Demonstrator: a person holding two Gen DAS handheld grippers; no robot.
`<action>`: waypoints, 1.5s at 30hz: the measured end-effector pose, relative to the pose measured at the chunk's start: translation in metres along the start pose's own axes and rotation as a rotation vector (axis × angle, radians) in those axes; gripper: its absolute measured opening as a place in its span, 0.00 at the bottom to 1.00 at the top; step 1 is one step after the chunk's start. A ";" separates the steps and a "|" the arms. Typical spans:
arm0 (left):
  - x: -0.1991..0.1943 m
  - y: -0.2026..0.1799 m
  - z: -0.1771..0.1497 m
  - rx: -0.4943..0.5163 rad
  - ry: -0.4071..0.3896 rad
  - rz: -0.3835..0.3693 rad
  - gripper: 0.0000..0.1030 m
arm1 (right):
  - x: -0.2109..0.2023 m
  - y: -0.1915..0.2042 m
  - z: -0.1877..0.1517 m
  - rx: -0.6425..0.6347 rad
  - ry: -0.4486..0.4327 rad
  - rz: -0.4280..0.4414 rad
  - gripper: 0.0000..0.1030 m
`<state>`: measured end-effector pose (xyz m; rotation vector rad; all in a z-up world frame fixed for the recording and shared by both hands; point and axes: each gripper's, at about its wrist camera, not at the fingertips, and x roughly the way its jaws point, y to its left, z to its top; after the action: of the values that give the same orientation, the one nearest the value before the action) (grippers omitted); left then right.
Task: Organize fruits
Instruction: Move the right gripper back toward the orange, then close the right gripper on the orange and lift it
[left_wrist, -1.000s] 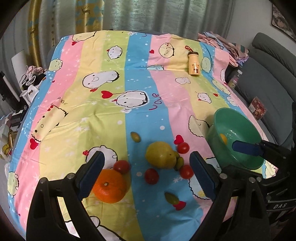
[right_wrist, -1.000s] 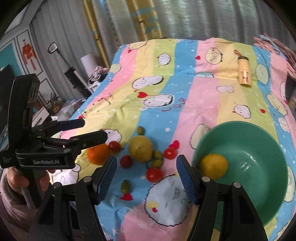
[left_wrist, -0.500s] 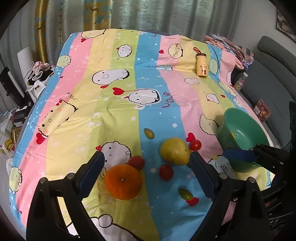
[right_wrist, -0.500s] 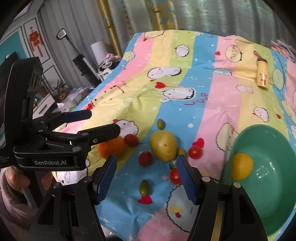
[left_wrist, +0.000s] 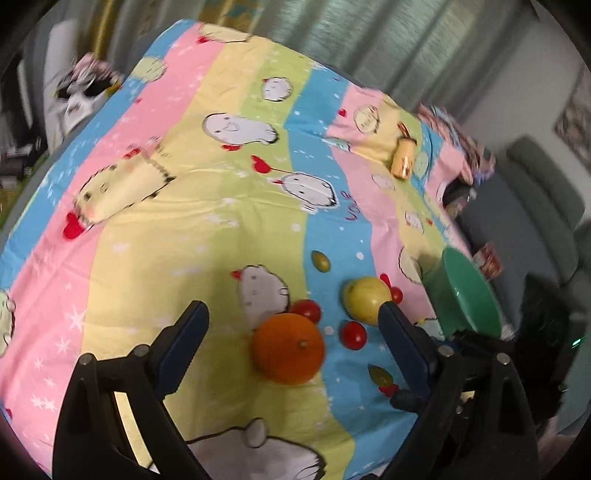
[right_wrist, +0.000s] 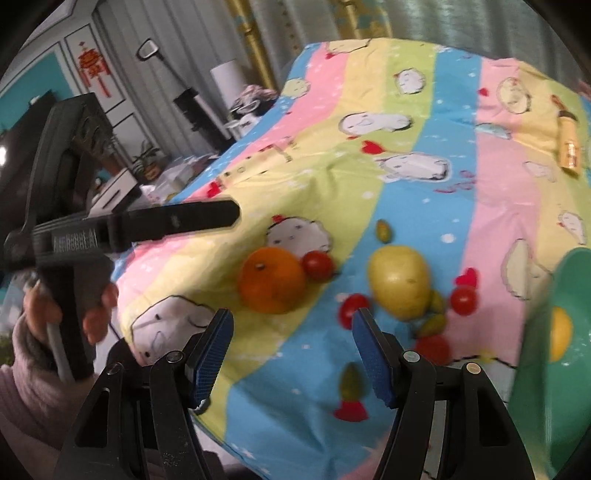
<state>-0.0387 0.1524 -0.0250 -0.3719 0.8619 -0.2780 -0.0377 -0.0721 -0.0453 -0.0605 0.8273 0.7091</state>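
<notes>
- Bedsheet, striped pastel with cartoon faces, fills most of both views; all the fruit sits on it. Can't tell what's underneath.
- Green bowl sits at the right edge of the left wrist view, with one yellow fruit inside, seen at right in the right wrist view.
- Left hand-held gripper is spread wide with nothing gripped; the orange shows in the gap, lower centre of frame, pads clear of it.
- Right hand-held gripper is partly open and holding nothing, bottom centre of its frame.
- Yellow pear-ish fruit is right of centre, just beside the bowl.
- Small bottle lies upper right, well apart from the fruit.
- Cherry tomato touches the orange; another tomato is between the orange and the pear-ish fruit.
</notes>
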 end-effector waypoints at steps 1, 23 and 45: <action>-0.003 0.006 -0.001 -0.021 0.000 -0.009 0.89 | 0.003 0.001 0.000 -0.001 0.003 0.013 0.65; 0.068 -0.018 -0.017 0.227 0.200 -0.079 0.77 | 0.080 0.010 0.004 0.008 0.089 0.070 0.65; 0.061 -0.030 -0.024 0.240 0.218 0.082 0.62 | 0.091 0.015 0.012 -0.051 0.124 0.070 0.59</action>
<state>-0.0217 0.0972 -0.0685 -0.0831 1.0426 -0.3463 0.0034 -0.0068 -0.0971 -0.1232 0.9338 0.7985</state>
